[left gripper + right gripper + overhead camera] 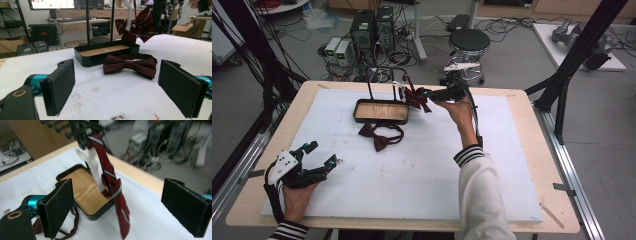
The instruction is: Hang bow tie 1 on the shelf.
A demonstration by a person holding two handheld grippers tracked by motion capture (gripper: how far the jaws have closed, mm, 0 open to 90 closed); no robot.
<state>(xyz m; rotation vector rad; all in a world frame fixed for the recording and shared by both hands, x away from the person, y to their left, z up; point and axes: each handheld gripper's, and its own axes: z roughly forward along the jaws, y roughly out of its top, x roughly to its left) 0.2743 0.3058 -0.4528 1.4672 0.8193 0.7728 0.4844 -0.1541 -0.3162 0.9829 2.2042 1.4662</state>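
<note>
Foam sheet point(412, 175) covers wooden table point(522, 107).

Lab, computer towers point(373, 27), floor cables point(507, 24), monitor point(51, 3)

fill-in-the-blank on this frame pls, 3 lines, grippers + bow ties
1. The plain bow tie lies flat on the white mat, just outside the black ____.
2. The striped bow tie hangs from a white ____ on the stand.
3. The right gripper has its jaws ____ beside the striped bow tie; the left gripper holds nothing.

Missing words: tray; hook; open
</note>
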